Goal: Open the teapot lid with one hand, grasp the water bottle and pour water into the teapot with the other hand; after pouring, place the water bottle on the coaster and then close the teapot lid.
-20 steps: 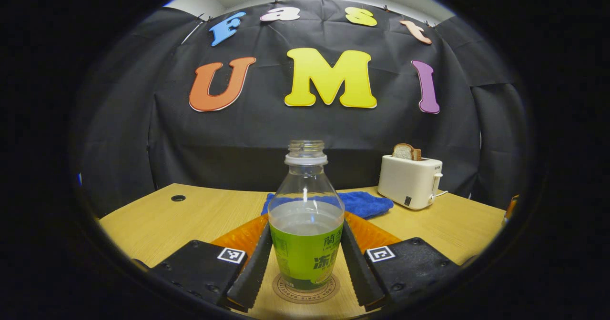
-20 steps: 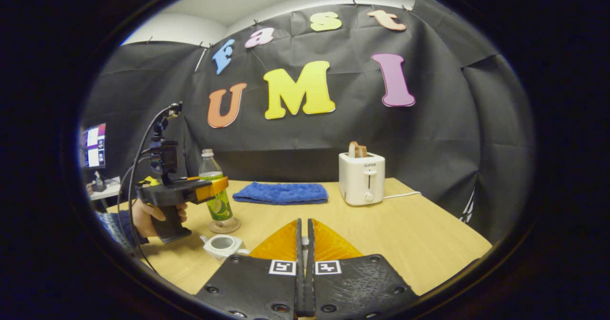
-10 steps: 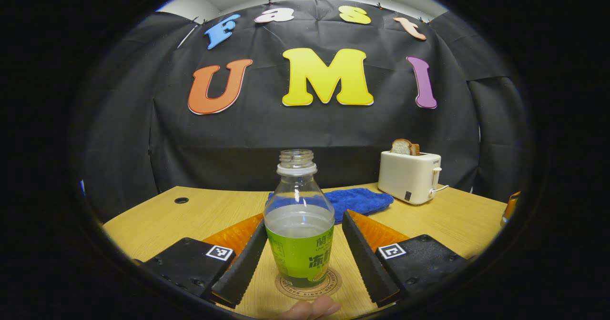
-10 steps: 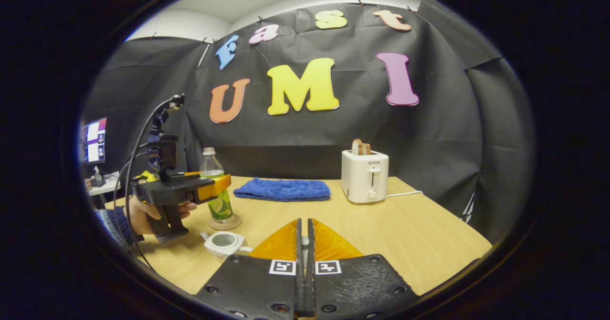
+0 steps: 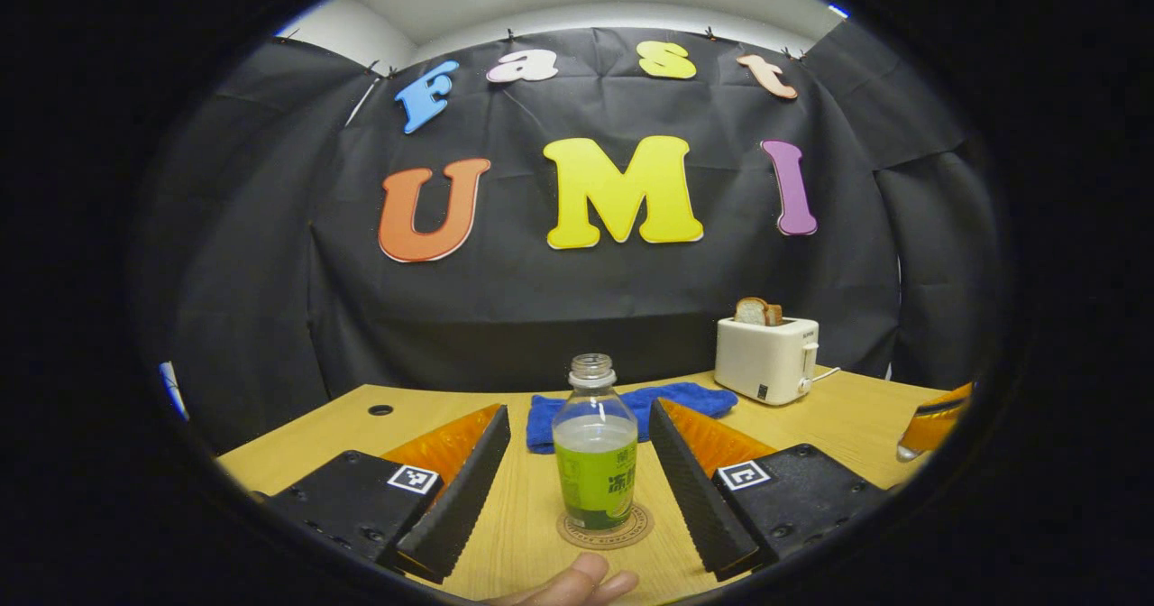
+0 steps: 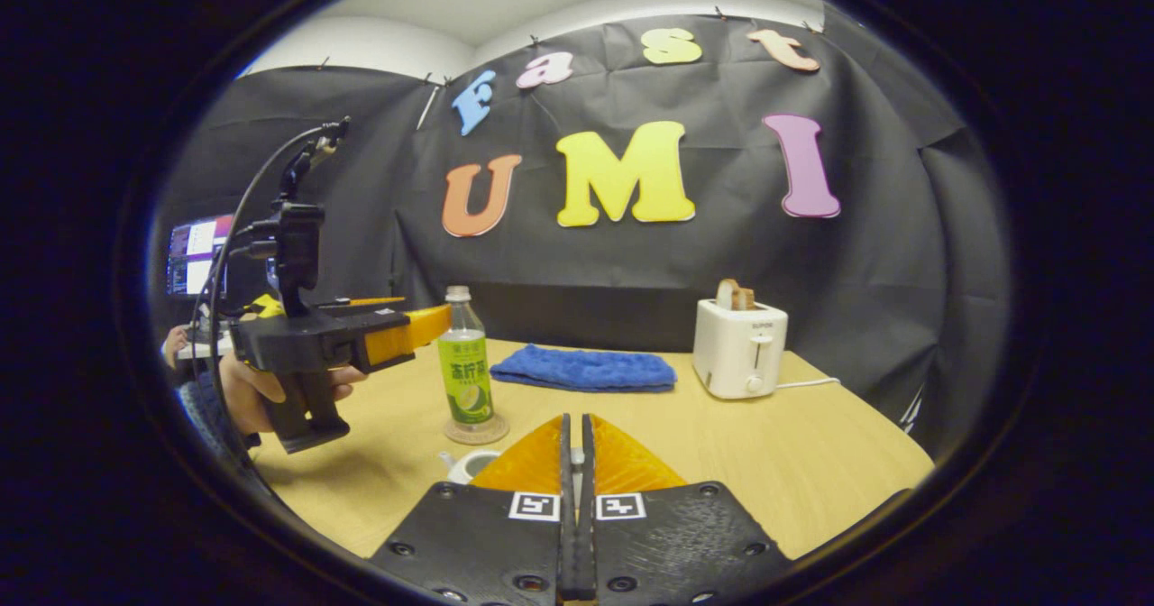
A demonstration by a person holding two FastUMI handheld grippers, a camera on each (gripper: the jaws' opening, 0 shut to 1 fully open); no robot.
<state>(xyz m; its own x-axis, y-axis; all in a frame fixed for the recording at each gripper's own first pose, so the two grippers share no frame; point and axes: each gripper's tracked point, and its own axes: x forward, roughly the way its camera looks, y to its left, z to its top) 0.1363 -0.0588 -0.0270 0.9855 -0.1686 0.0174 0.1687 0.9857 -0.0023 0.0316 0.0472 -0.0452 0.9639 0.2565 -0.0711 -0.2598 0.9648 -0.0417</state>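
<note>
In the left gripper view, a fingertip point(image 5: 577, 581) shows at the bottom edge, and the left gripper point(image 5: 577, 462) has its jaws spread wide, released, with nothing between the pads. Just beyond them one water bottle point(image 5: 594, 457) stands upright on one round coaster point(image 5: 602, 528), capless and about half full, apart from both fingers. Behind it lies one folded blue towel point(image 5: 631, 402), and farther right one white toaster point(image 5: 766, 360) with bread in its slot, all on the wooden bench point(image 5: 361, 421).

In the right gripper view, the right gripper point(image 6: 574, 462) has its jaws clenched together; something pale seems to sit between them, but it is too hidden to name. Just past the fingers, on their left, the rim of one white teapot point(image 6: 466, 464) peeks out, open-topped and mostly covered by the gripper. Beyond it stands the bottle on its coaster, and left of that a hand point(image 6: 242, 390) holds the other gripper, level and short of the bottle.
</note>
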